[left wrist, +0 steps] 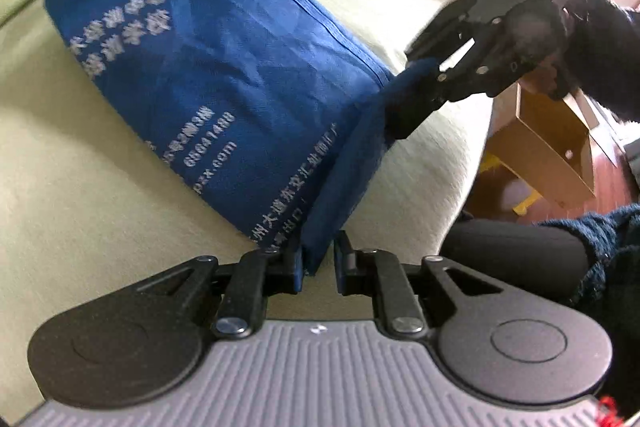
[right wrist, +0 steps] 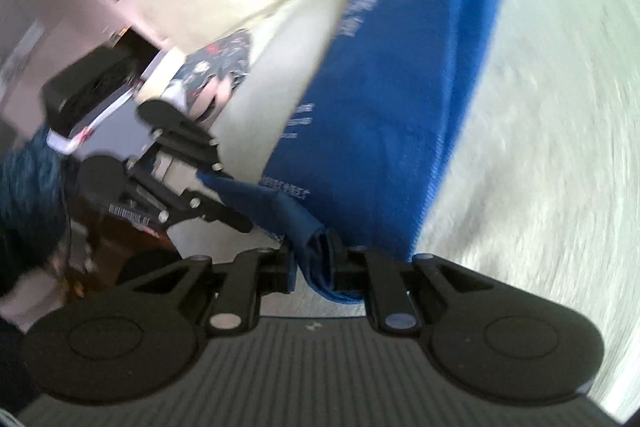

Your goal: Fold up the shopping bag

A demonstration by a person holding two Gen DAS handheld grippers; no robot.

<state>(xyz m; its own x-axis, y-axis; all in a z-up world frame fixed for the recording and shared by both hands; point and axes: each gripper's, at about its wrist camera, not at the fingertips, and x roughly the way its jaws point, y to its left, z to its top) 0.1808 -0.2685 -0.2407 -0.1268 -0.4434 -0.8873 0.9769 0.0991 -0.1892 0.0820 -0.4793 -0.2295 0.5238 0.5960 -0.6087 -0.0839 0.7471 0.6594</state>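
2 claws, left (left wrist: 316, 263) and right (right wrist: 314, 267), each pinch the blue bag's (left wrist: 208, 75) near edge; best carried over level, then pressed flat on the bed (left wrist: 80, 187).

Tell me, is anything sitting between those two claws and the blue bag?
Nothing visible. The left gripper and the right gripper are each already shut on an edge of the blue shopping bag, which lies on the pale bedspread.
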